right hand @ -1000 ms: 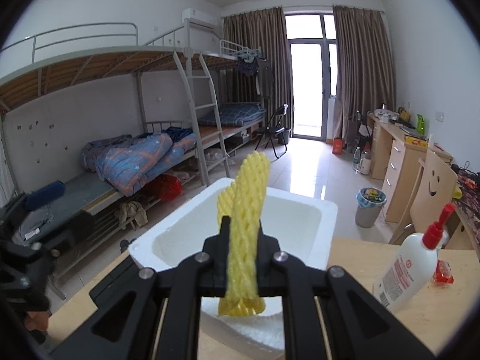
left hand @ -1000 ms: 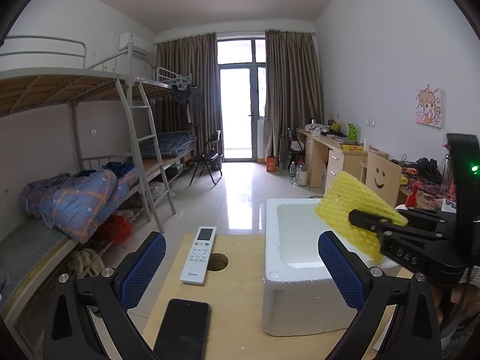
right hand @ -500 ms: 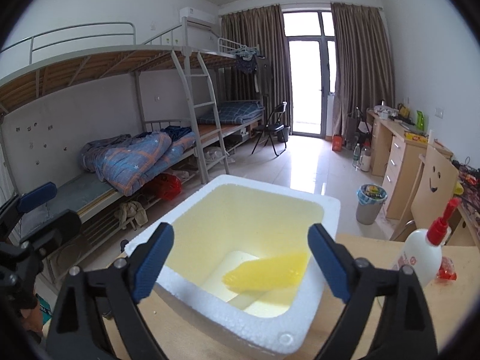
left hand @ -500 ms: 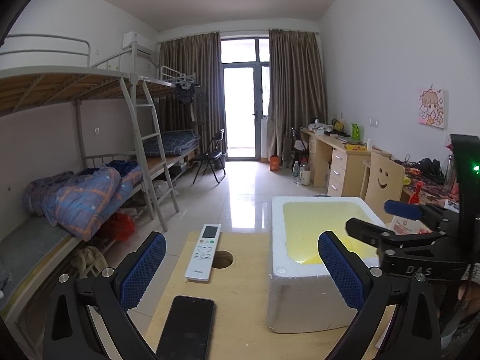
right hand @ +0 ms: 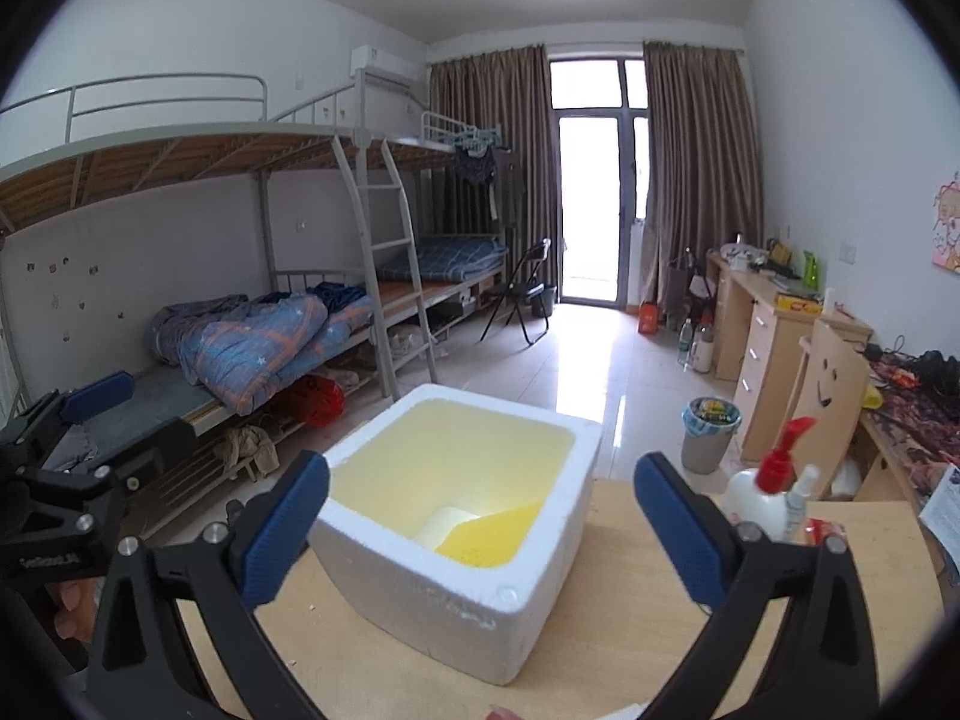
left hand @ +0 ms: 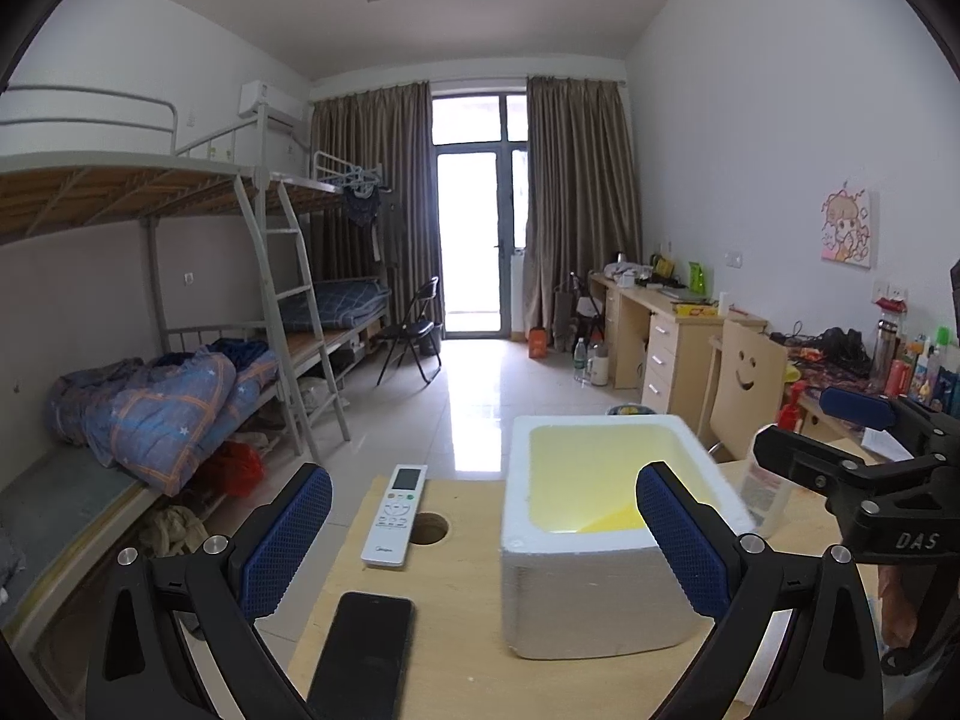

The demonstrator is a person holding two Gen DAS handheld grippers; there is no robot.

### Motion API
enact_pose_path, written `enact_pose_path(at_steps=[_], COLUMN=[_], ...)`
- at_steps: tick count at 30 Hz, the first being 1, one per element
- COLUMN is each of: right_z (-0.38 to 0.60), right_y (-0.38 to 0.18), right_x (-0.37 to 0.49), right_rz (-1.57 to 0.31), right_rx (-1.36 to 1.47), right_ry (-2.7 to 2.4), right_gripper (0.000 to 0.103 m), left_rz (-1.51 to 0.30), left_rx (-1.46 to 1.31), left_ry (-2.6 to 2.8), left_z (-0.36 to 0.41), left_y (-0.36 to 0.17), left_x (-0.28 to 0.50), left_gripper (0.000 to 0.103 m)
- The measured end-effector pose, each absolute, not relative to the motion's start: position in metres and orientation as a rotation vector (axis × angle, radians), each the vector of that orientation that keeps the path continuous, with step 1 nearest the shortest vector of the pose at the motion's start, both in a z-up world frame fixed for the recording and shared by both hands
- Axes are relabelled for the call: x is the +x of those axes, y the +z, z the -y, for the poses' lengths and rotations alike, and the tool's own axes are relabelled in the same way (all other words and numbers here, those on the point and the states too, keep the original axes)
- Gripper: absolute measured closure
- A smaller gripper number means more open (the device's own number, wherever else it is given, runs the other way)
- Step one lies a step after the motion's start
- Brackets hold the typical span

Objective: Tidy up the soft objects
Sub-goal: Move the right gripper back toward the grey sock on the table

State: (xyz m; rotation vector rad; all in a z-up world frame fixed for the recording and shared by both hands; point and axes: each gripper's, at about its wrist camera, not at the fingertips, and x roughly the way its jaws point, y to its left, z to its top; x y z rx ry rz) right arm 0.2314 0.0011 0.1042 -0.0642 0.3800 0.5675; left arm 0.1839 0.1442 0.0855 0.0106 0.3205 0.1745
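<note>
Both wrist cameras face the balcony door, sharing the nearby foam box (left hand: pixel 600 546) (right hand: pixel 462 540) from either side.

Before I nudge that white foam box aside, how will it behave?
The white foam box looks like light expanded foam and holds only the yellow foam net, so it will probably slide easily on the wooden table. Its crumbly rim may dent. It looks squat, so unlikely to tip.

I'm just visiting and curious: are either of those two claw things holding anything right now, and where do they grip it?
Nothing is held. The right gripper is opening, empty; the yellow foam net lies inside the white foam box. The left gripper is open, empty.
</note>
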Motion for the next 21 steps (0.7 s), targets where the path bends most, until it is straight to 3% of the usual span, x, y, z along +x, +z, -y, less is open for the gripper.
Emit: enact_pose_path(at_steps=[21], right_z=[0.069], right_y=[0.122], right_x=[0.138], right_rz=[-0.264], right_rx=[-0.043], right_ry=[0.529], right_gripper=[0.0], left_rz=[-0.247], left_rx=[0.053], left_ry=[0.042], left_z=[-0.066], left_y=[0.113], left_x=[0.097], left_gripper=[0.001])
